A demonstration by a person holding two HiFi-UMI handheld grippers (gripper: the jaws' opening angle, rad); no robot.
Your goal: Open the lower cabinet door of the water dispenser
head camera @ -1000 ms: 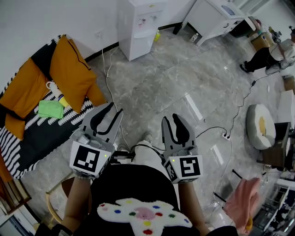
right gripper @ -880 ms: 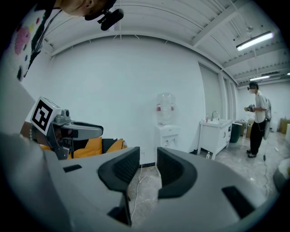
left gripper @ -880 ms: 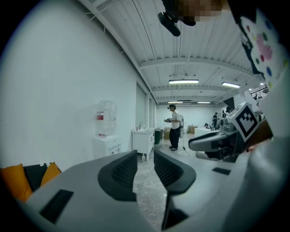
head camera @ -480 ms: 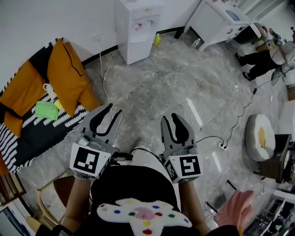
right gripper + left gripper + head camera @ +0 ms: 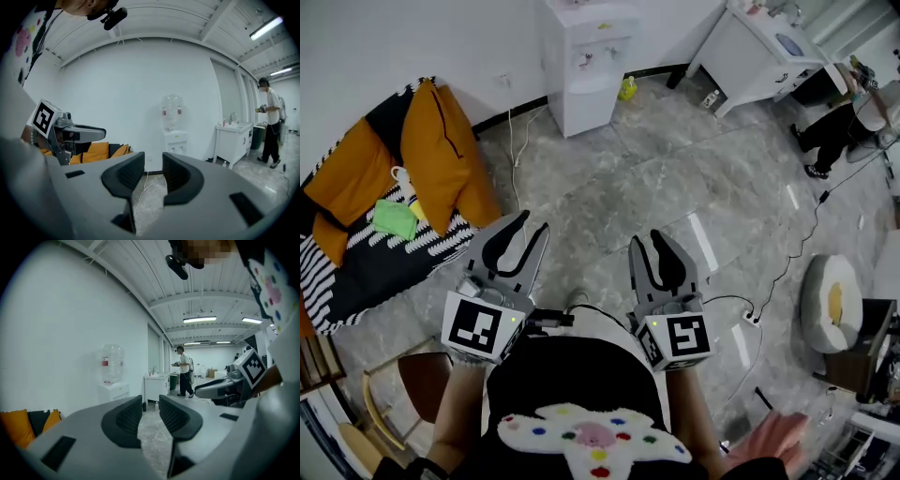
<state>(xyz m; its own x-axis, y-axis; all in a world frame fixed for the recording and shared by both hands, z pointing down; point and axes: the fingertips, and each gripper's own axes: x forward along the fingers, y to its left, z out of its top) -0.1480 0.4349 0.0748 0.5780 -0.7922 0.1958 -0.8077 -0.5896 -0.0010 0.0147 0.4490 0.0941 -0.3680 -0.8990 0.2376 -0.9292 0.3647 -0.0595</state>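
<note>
A person is standing on a grey marbled floor (image 5: 675, 178) and holding a two-jaw gripper in each hand at waist height, both pointing ahead. The left gripper (image 5: 534, 221) is showing its two ribbed jaws standing spread apart, with only floor showing through the gap. The right gripper (image 5: 646, 238) is holding its jaws parted in the same way, pinching nothing. The white water dispenser (image 5: 589, 56) is standing against the far wall, well apart from both grippers and ahead of them, with a clear bottle on top. Its lower cabinet door (image 5: 598, 105) is facing the room, too small here for its latch or edges to be made out. A small yellow-green bottle (image 5: 627, 88) is sitting on the floor just beside the dispenser, and a white cable (image 5: 517, 141) is trailing from the wall across the floor. To the left, orange cushions (image 5: 441, 150) are leaning on a black-and-white striped sofa (image 5: 366, 272), with a green cloth (image 5: 397, 217) lying on it. To the right, a white sink cabinet (image 5: 764, 52) is standing by the wall, and another person (image 5: 839, 122) is standing near it.
</note>
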